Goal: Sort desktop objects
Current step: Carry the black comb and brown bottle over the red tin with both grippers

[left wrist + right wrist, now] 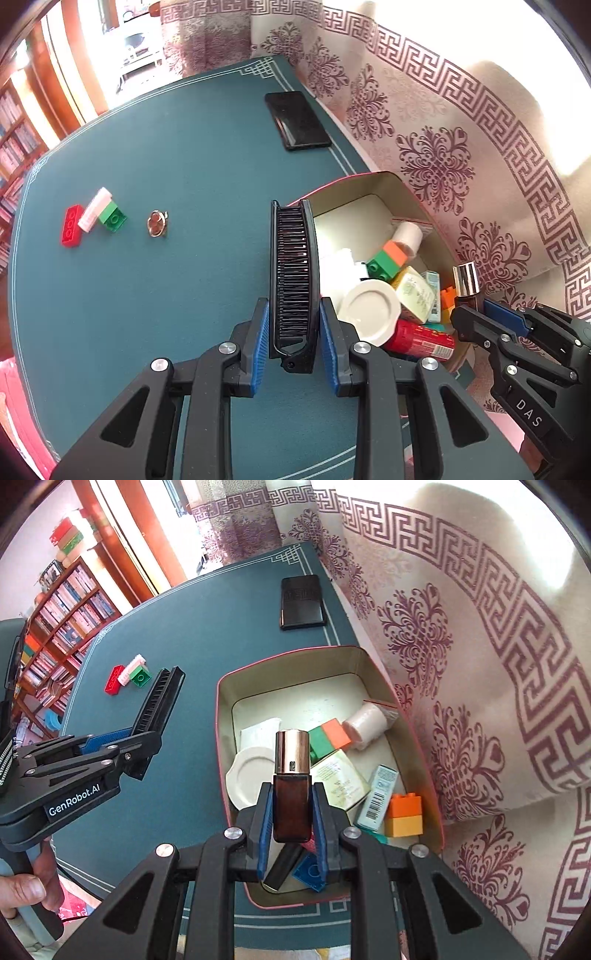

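Carrying two things at once toward the cream metal tin with the pink rim [369,661], we judge the step in hand to be the drop-off, and doing it well means getting each piece fully over the tin's opening before letting go.

Our left tool [293,325] is closed almost fully on the black folding plastic comb [293,266], its blue pads pressing both long sides near the hinged end, so the comb juts straight out ahead of the tool. The tin lies just to that tool's right, and the comb's far end reaches about level with its near-left rim. We should shift it rightward until the whole comb is above the tin, then lower it so it does not tip over the wall on release.

Our right tool [291,819] is clamped tight on the small amber glass bottle with the shiny rose-gold cap [291,786], gripping the brown body with the cap pointing away. The tin sits directly beneath and ahead of it, crowded with a white round lid [251,775], green and orange blocks [328,738] and small cartons. We would aim for the bare floor at the far end and set the glass down low rather than drop it.

Both tools point steeply downward, side by side. A hand [26,890] grips the left tool's handle. Beyond the left tool on the teal desk [184,147] remain red, white and green blocks [92,218], a small metal ring holder [158,223] and a black phone [297,120].
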Demonstrator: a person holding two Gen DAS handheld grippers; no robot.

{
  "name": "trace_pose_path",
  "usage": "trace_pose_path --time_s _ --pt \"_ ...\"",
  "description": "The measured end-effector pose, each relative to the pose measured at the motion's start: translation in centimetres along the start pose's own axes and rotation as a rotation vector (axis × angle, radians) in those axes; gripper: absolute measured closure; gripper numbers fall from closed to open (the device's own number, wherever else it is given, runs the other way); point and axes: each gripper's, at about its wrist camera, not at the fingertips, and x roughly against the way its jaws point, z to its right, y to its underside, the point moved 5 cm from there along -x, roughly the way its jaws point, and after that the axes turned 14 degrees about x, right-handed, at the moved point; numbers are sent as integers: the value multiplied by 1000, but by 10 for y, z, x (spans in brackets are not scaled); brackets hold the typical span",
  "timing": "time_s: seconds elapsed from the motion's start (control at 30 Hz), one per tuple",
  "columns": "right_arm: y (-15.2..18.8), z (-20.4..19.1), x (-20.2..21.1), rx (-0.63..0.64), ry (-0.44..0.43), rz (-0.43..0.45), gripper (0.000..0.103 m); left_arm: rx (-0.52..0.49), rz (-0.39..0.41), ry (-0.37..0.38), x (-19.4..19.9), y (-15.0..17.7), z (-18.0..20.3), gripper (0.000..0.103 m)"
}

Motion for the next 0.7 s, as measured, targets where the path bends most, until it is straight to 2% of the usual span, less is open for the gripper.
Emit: trace_pose_path --time_s 0.3,0.57,0.7 --pt "15 21 21 -39 41 9 81 -84 4 38 2 4 48 75" --pt "20 28 31 -46 64 10 81 -118 4 58 1 4 69 75" --pt "22 31 30 -60 69 2 81 -116 -23 72 -5 4 75 74"
